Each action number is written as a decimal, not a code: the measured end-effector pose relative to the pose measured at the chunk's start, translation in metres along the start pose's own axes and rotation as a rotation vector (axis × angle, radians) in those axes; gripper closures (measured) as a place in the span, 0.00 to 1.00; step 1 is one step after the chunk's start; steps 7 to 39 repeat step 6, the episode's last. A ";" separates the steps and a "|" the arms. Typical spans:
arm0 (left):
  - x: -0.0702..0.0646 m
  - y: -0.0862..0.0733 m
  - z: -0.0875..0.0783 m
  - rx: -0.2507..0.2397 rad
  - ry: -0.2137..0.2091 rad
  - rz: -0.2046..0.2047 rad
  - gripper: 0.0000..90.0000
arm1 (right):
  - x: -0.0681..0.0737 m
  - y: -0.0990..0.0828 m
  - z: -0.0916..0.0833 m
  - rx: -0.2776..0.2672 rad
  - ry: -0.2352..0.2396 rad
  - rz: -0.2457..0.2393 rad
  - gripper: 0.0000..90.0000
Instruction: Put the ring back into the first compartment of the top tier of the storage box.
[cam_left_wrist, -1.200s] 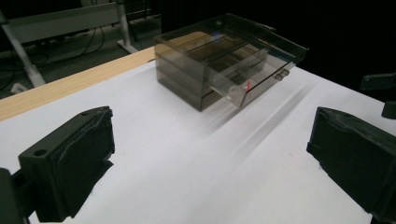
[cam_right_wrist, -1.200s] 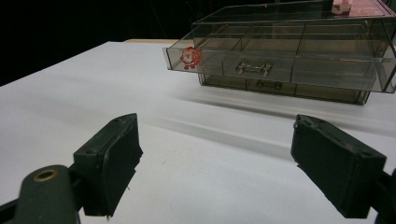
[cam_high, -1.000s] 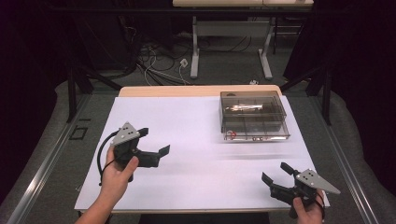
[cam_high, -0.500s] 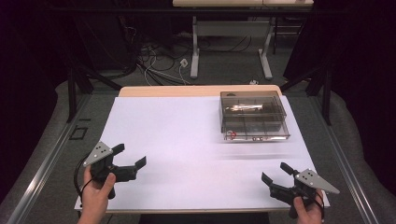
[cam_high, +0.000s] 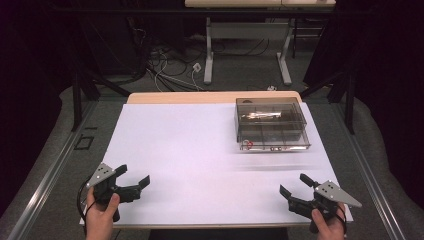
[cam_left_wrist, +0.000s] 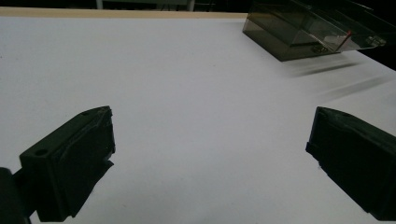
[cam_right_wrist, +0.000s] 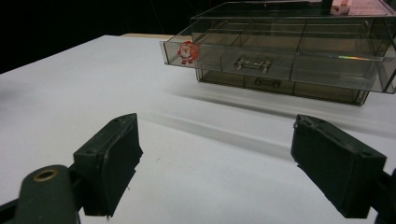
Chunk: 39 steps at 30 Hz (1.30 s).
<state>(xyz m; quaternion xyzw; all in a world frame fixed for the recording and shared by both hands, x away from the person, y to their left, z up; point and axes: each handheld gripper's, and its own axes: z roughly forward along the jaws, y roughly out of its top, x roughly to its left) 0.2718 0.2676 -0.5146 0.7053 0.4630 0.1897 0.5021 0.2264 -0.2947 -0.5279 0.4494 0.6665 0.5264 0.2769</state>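
A smoky clear plastic organiser box (cam_high: 270, 125) with several compartments sits at the far right of the white table top (cam_high: 200, 150). Its front edge bears a small red Santa sticker (cam_right_wrist: 188, 51), and a shiny metal piece (cam_high: 260, 116) lies in a rear compartment. Another small metal part (cam_right_wrist: 252, 64) lies in a front compartment. My left gripper (cam_high: 132, 176) is held open at the near left corner, empty. My right gripper (cam_high: 294, 184) is held open at the near right, aimed at the box (cam_right_wrist: 289, 51). The left gripper (cam_left_wrist: 212, 123) sees the box (cam_left_wrist: 303, 28) far off.
A wooden strip (cam_high: 210, 97) marks the table's far edge. Beyond it stand desk legs (cam_high: 209, 55) and loose cables (cam_high: 165, 65) on the floor. Black frame posts (cam_high: 77, 95) flank the table on both sides.
My left gripper has drawn back from the mid-left of the table to the near left corner. The right gripper and the box have stayed put.
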 end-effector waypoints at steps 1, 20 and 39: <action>0.000 -0.001 0.000 0.000 0.005 0.000 0.01 | -0.001 0.000 0.000 -0.003 -0.003 -0.004 0.17; 0.002 -0.004 0.004 0.014 0.013 0.001 0.01 | -0.012 0.007 -0.007 -0.037 -0.074 -0.047 0.17; 0.002 -0.004 0.004 0.014 0.013 0.001 0.01 | -0.012 0.007 -0.007 -0.037 -0.074 -0.047 0.17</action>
